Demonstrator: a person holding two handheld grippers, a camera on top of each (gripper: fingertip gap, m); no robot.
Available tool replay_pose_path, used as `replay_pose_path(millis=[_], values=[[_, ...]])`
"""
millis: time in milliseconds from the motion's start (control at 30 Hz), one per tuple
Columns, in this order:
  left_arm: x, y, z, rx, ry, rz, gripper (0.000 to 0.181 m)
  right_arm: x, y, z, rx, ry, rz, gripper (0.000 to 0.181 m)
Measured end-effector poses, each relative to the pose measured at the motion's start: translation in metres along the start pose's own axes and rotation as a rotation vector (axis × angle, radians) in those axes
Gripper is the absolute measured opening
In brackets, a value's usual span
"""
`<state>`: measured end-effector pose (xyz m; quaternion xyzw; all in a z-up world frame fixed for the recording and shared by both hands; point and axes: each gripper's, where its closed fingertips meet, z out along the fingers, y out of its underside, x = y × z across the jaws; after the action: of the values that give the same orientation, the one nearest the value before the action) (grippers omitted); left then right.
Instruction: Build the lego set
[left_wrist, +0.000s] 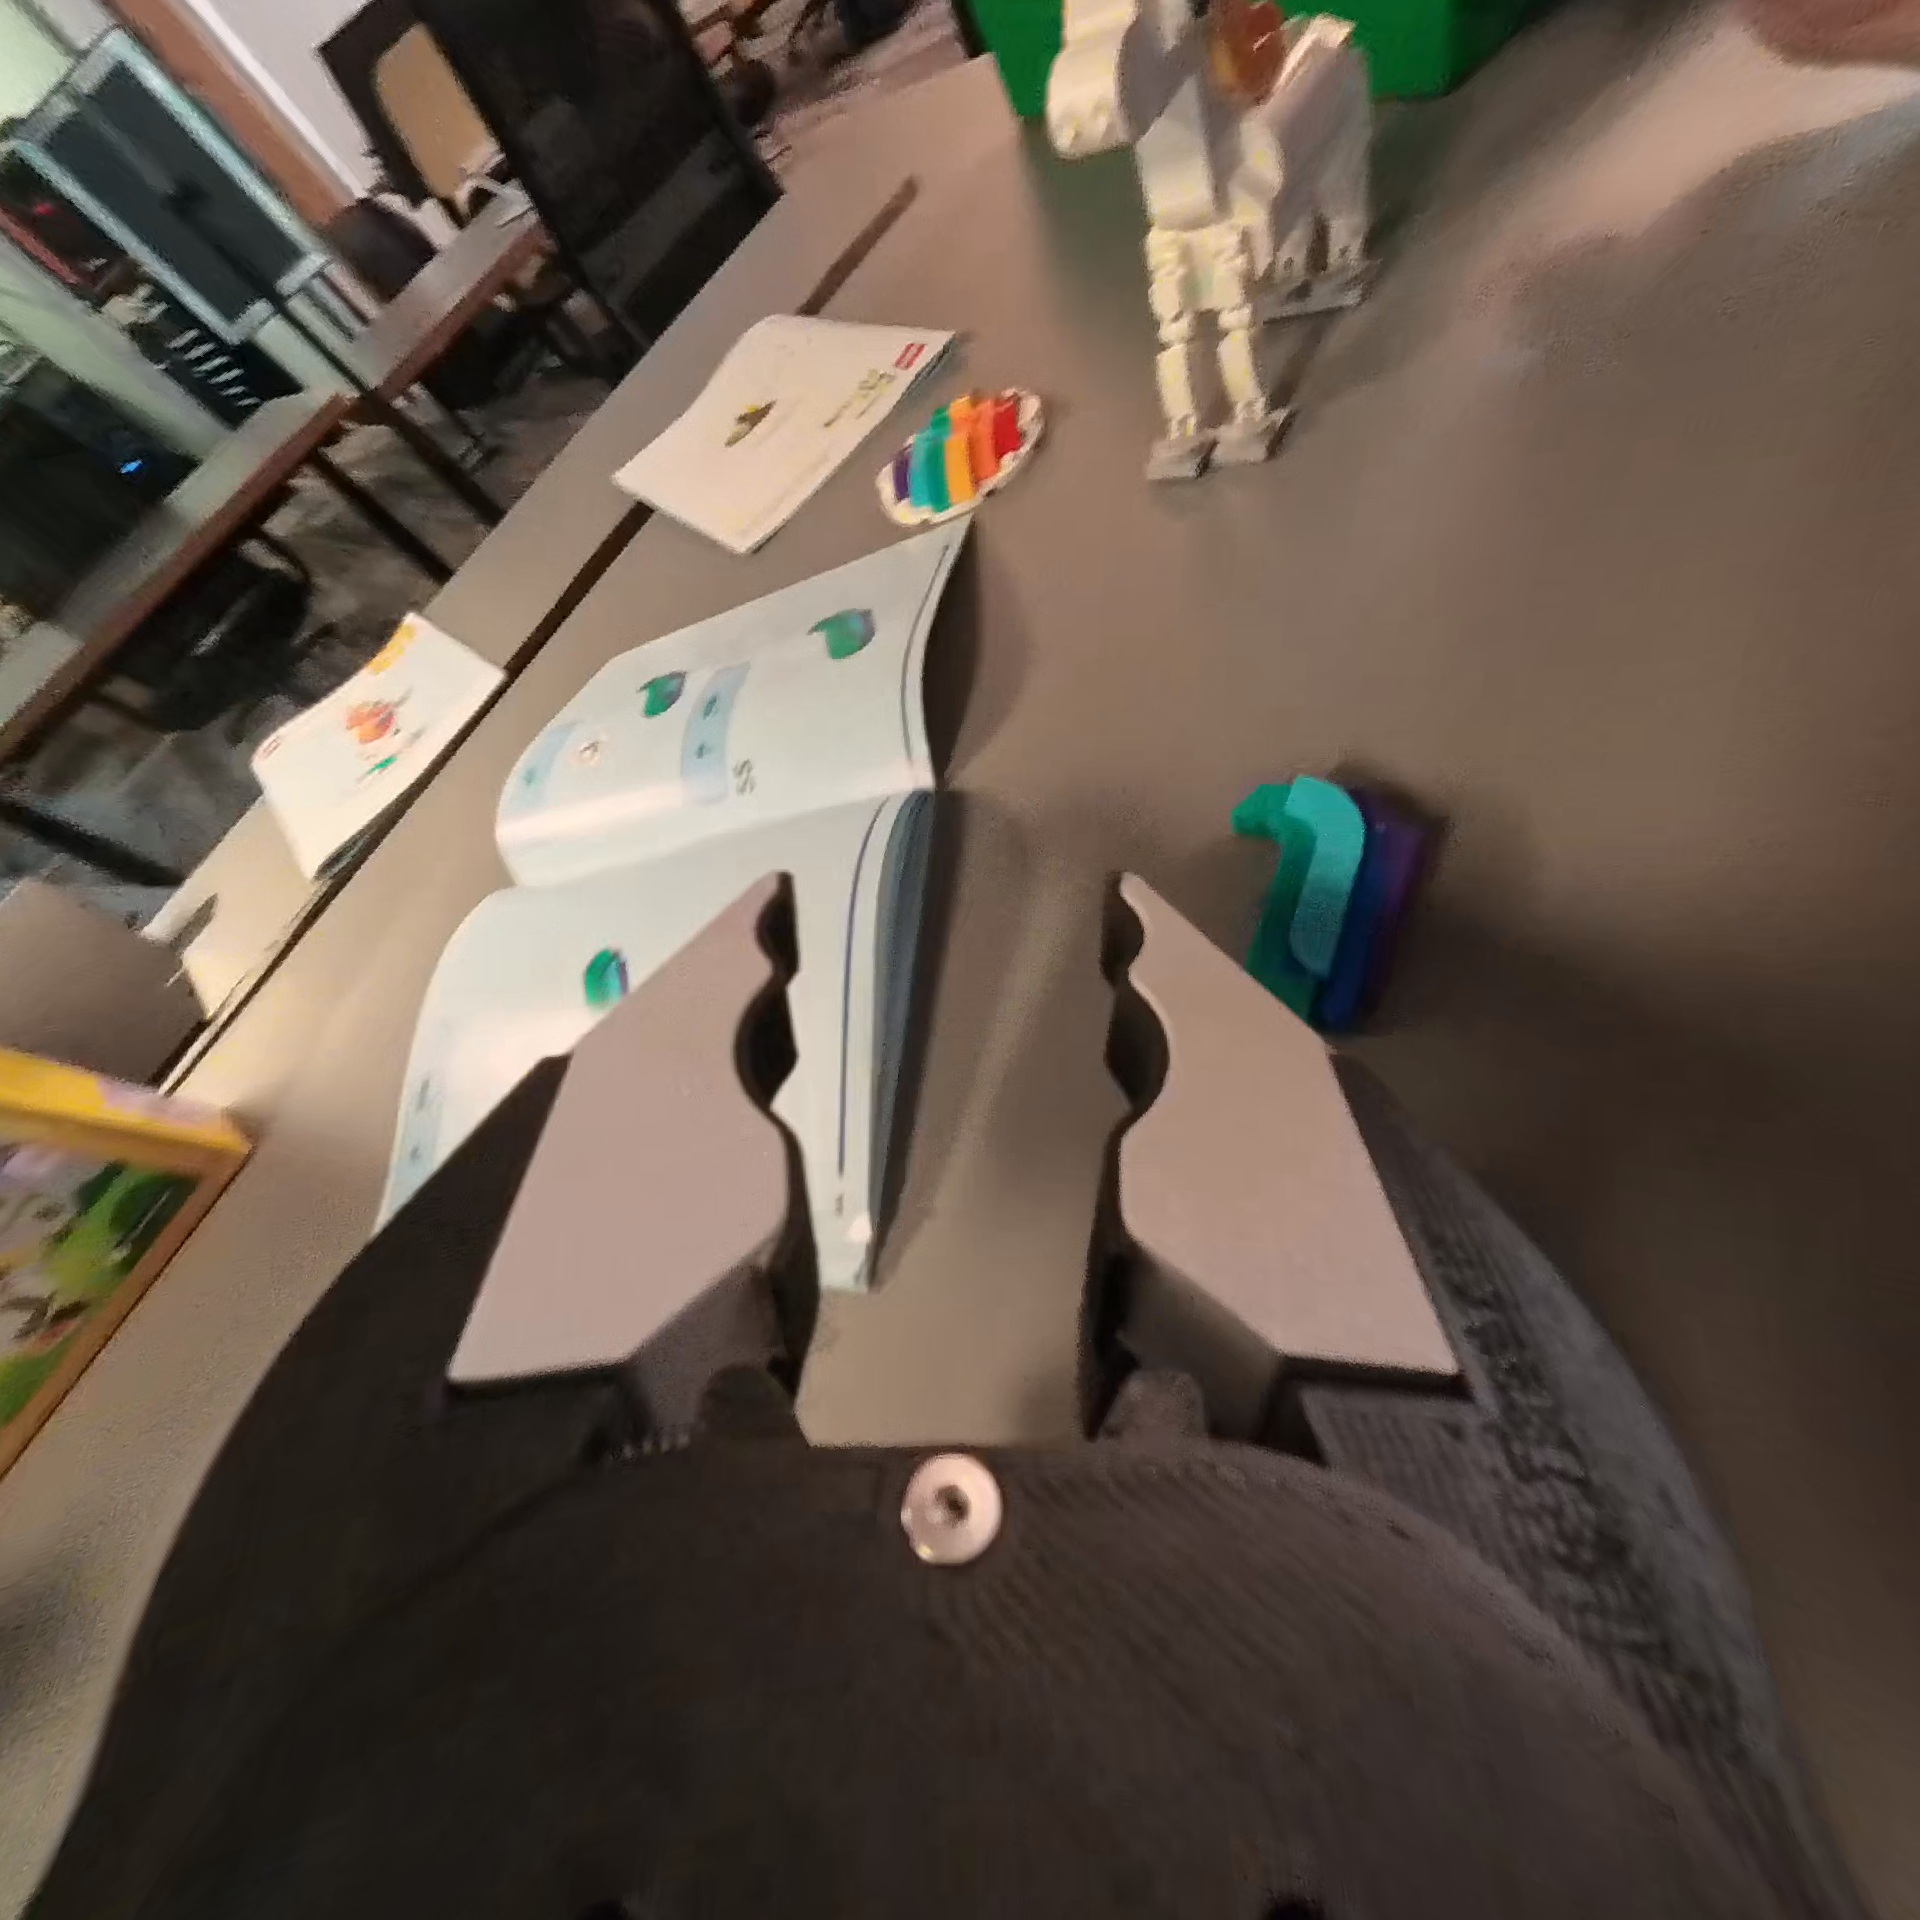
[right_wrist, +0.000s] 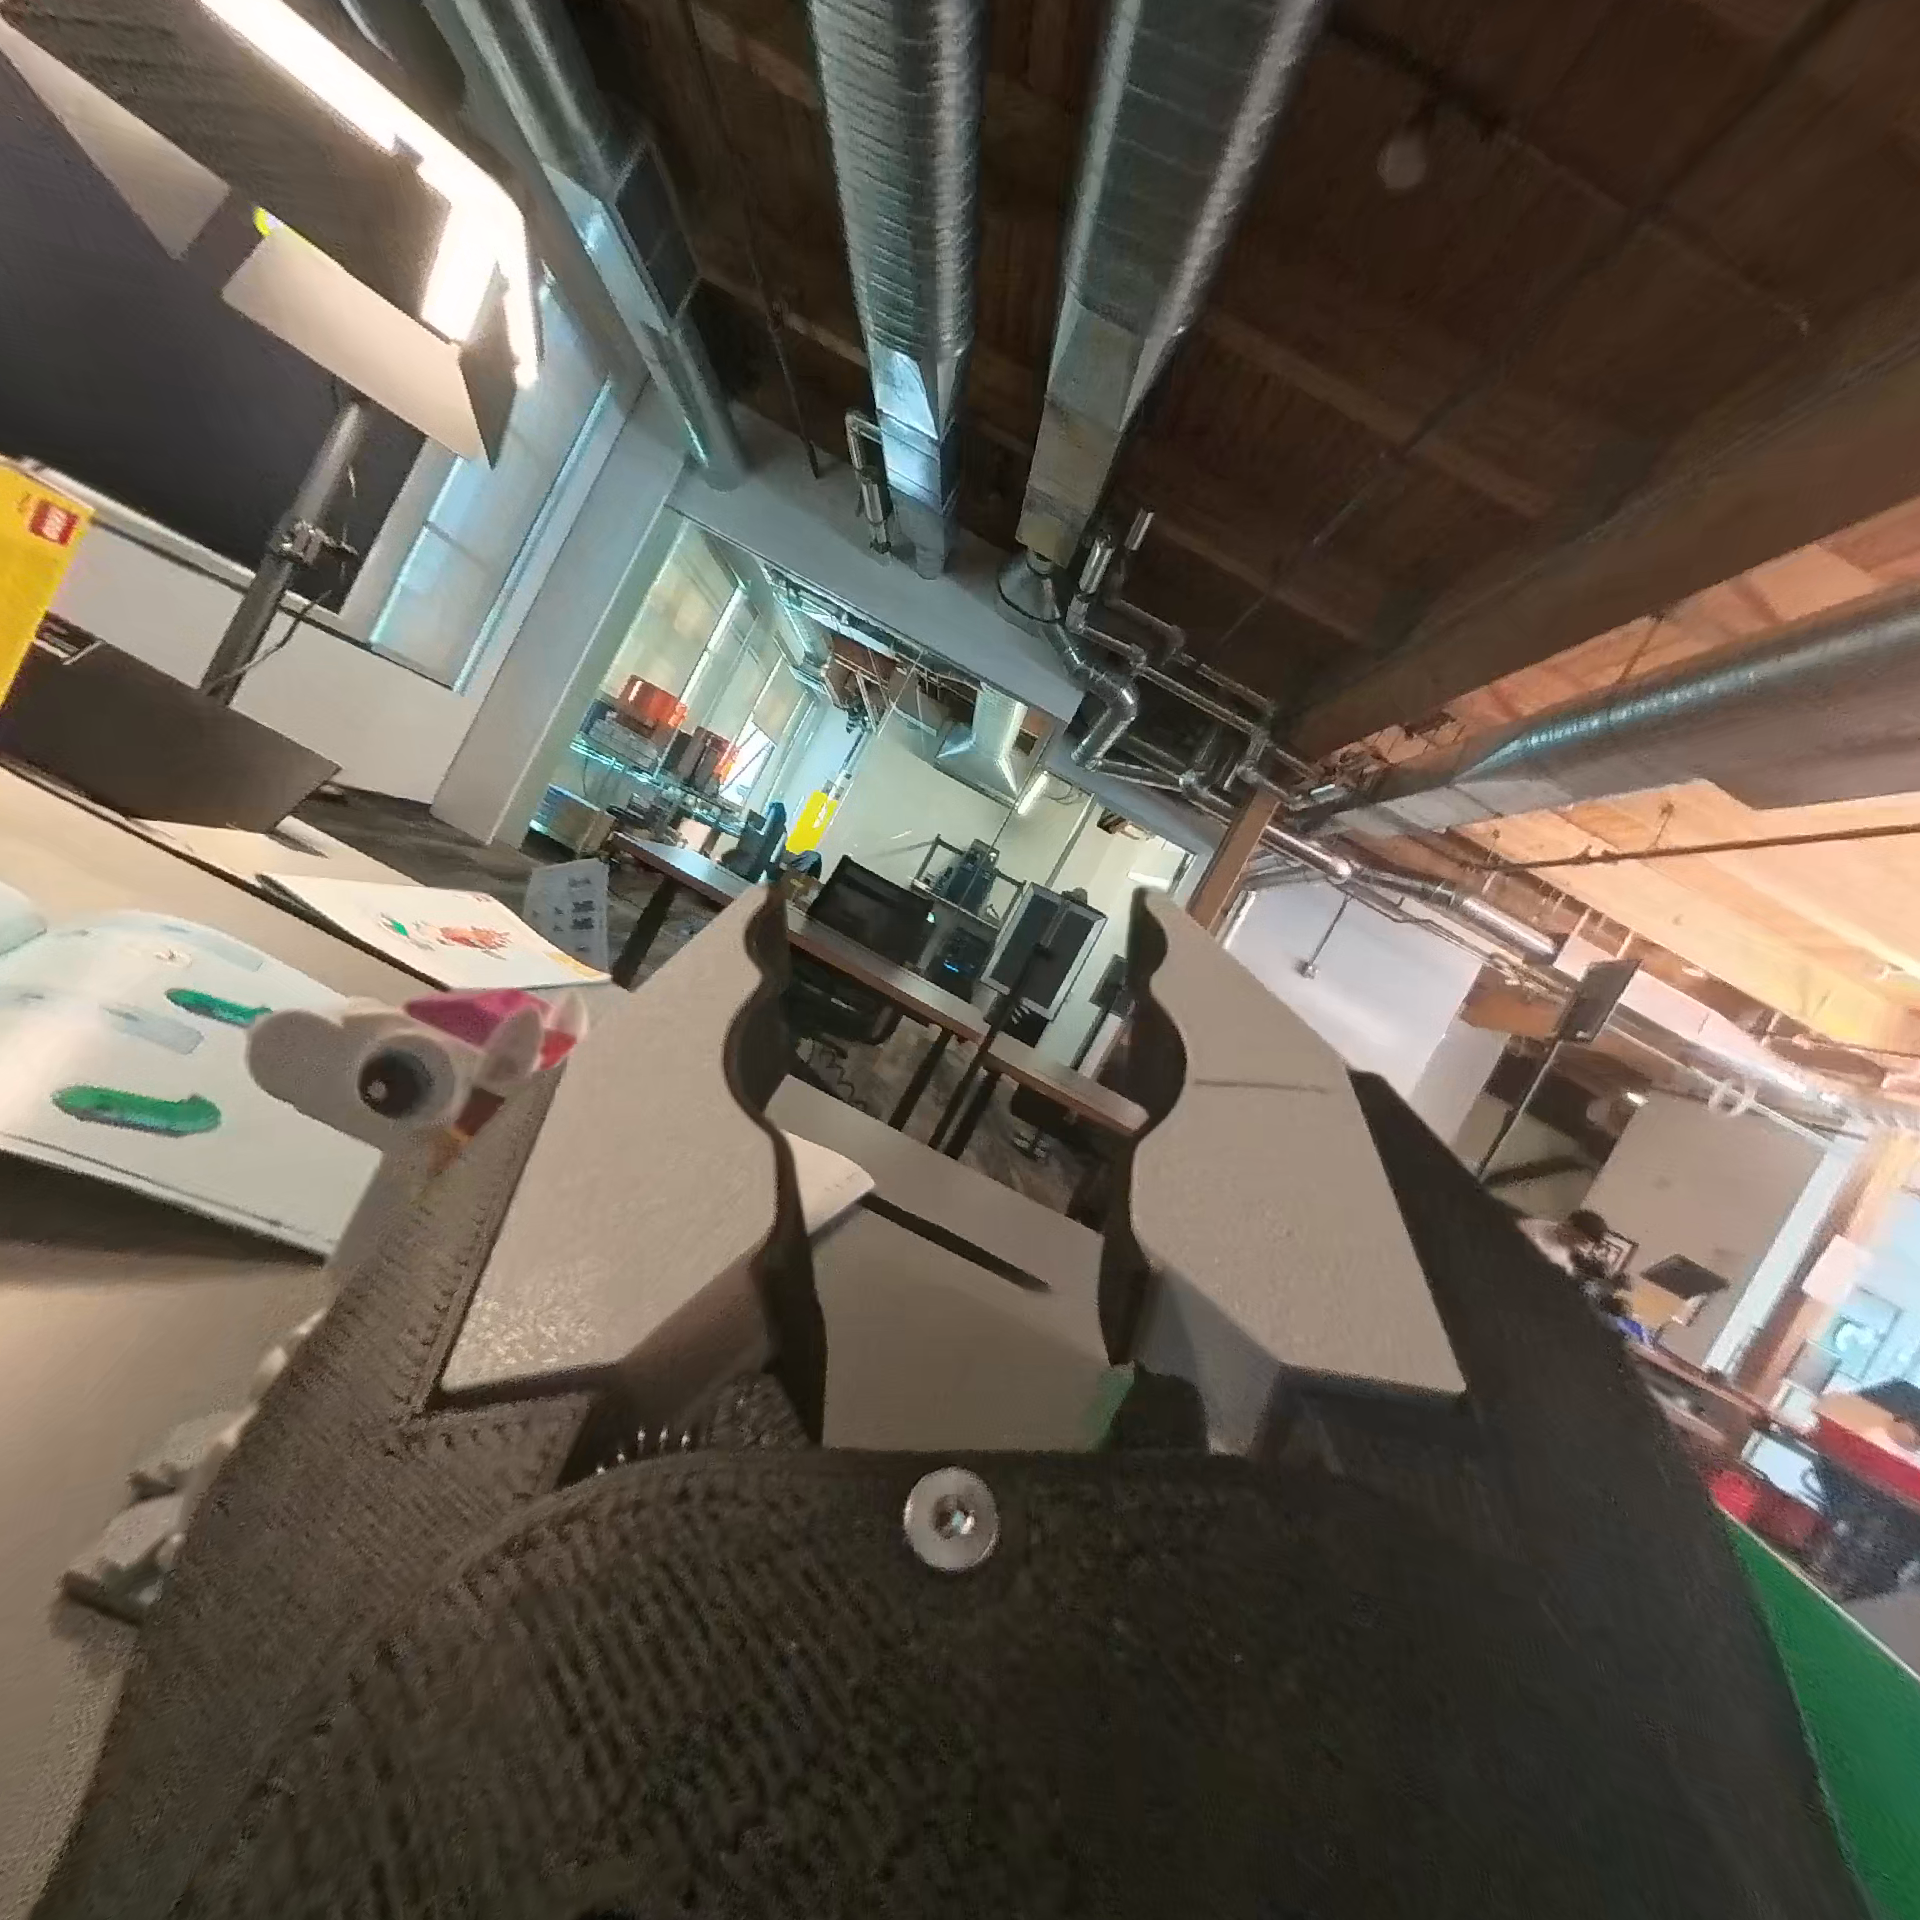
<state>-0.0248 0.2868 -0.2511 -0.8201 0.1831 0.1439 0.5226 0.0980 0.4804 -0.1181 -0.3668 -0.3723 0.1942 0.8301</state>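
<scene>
Left wrist view: the left tool (left_wrist: 951, 914) hangs spread and empty over the desk (left_wrist: 1558, 727), the open instruction booklet (left_wrist: 727, 748) beneath, a teal-and-purple brick piece (left_wrist: 1330, 904) just right, the white figure (left_wrist: 1247, 239) farther off.

Right wrist view: the right tool (right_wrist: 956, 925), spread and empty, tilts toward the ceiling; the figure's head (right_wrist: 353, 1070) shows at left.

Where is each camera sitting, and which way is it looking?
Left wrist view: on the left gripper, tilted down at the table, open booklet and teal-and-purple piece; its two open fingers show.
Right wrist view: on the right gripper, low, tilted up toward room and ceiling pipes; open fingers show.
Shared: the booklet and white lego animal.
</scene>
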Motion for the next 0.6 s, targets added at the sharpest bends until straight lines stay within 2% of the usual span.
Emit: replay_pose_path(millis=[100,200,300,433,533,600], values=[[-0.003,-0.015,0.021,0.009,0.029,0.012,0.055,0.001,0.01,0.003,0.008,-0.046,0.021,0.063],[-0.012,-0.035,0.049,0.014,0.044,0.003,0.059,-0.008,0.007,0.004,0.039,-0.103,0.006,0.063],[-0.013,-0.049,0.082,-0.034,0.126,-0.052,0.064,-0.021,0.004,0.004,0.058,-0.159,0.005,0.063],[-0.012,-0.048,0.119,-0.142,0.225,-0.069,0.058,-0.02,0.006,0.005,0.054,-0.166,0.061,0.063],[-0.008,-0.044,0.134,-0.213,0.304,-0.118,0.053,-0.013,0.009,0.006,0.041,-0.144,0.095,0.063],[-0.012,-0.04,0.14,-0.244,0.308,-0.128,0.05,-0.012,0.011,0.007,0.036,-0.14,0.104,0.063]])
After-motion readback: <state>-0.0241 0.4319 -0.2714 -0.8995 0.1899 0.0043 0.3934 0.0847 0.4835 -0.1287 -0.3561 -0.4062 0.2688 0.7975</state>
